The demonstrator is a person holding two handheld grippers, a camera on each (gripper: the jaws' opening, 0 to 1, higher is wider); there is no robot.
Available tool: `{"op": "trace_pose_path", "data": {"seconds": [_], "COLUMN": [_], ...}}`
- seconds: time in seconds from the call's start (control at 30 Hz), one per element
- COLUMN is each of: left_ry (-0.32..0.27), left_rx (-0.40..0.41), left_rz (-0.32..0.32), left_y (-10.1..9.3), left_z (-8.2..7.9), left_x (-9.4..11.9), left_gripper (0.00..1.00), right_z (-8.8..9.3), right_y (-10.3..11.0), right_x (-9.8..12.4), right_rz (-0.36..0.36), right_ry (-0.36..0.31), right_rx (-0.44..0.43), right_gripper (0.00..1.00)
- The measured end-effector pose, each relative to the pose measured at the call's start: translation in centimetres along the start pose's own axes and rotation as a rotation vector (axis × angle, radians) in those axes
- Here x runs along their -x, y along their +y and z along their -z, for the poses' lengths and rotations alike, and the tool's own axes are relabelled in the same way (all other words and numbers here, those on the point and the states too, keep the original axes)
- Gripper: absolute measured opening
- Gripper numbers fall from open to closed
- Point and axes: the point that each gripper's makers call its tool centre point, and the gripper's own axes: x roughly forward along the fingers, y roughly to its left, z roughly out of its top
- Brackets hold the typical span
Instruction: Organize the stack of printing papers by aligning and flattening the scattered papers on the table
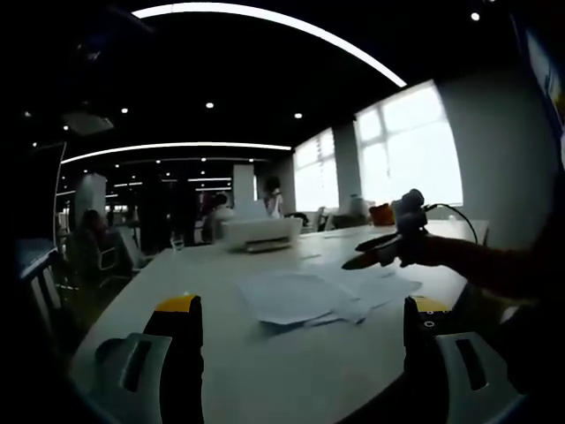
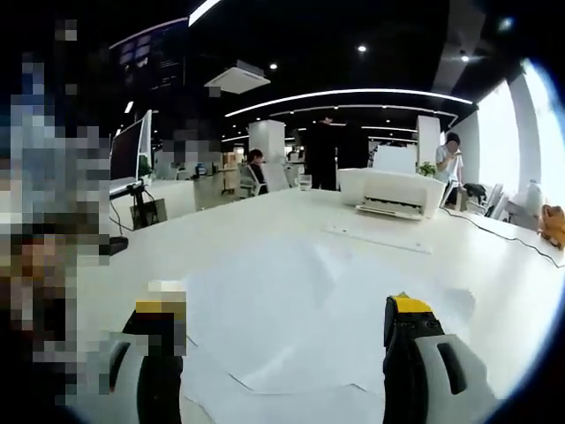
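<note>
No readable writing or brand on anything in either view.

Counts: one white table (image 1: 265,353), one white printer (image 1: 260,232) at its far end, one loose pile of papers (image 1: 322,296), two grippers. In the right gripper view, one more flat sheet (image 2: 380,237) lies just in front of the printer, apart from the pile. A few people stand or sit in the office bkgd; one monitor (image 2: 126,155) at left of the right gripper view.

Papers: white, plain, several sheets overlapping at diff angles, edges fanned out and not squared, corners sticking past each other. They lie flat on the table mid-way btwn the near edge and the printer. Exact sheet count can't be told.

Left gripper (image 1: 300,322): jaws wide apart, yellow-tipped, nothing btwn them, hanging short of the pile's near edge.

Right gripper (image 2: 287,327): jaws also spread apart, nothing clamped, low over the papers w/ sheets showing btwn and under the tips; touching or not, can't tell. Seen from the left gripper view, it hangs just past the pile's far-right side, held by a dark-sleeved arm (image 1: 494,269).
</note>
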Motion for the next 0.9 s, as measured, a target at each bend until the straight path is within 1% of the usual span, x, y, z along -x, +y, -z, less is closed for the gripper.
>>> {"op": "trace_pose_path", "data": {"seconds": [0.1,0.17,0.27,0.43,0.5,0.57,0.63,0.67,0.8,0.9], "left_ry": [0.001,-0.001,-0.012,-0.009,-0.006,-0.006,-0.007,-0.007,-0.012,-0.019], "left_rx": [0.003,0.003,0.000,-0.001,0.001,0.002,-0.002,-0.003,-0.002,-0.005], "left_rz": [-0.005,-0.004,0.003,0.003,0.009,0.010,0.014,0.014,0.014,0.017], "left_y": [0.2,0.2,0.1,0.2,0.2,0.2,0.2,0.2,0.4,0.4], "left_z": [0.2,0.2,-0.1,0.0,0.1,0.1,0.0,0.0,-0.2,-0.4], "left_x": [0.0,0.0,0.1,0.2,0.1,0.1,0.1,0.1,0.1,0.1], "left_gripper": [0.97,0.97,0.97,0.97,0.97,0.97,0.97,0.97,0.97,0.97], "right_z": [-0.2,-0.5,-0.6,-0.8,-0.7,-0.7,-0.4,-0.4,-0.2,0.3], "right_y": [-0.2,-0.8,-0.9,-1.6,-1.4,-1.8,-1.9,-2.3,-2.7,-2.9], "right_x": [-0.5,-1.1,-1.1,-1.8,-1.5,-1.9,-2.3,-2.7,-3.4,-4.3], "right_rz": [0.000,0.007,0.017,0.017,0.019,0.019,0.017,0.020,0.029,0.035], "right_ry": [0.000,0.000,0.001,0.002,0.001,-0.003,0.007,0.011,0.016,0.041], "right_rx": [0.006,0.011,0.019,-0.002,-0.016,-0.039,-0.050,-0.053,-0.053,-0.038], "right_gripper": [0.90,0.90,0.90,0.90,0.90,0.89,0.89,0.89,0.89,0.89]}}
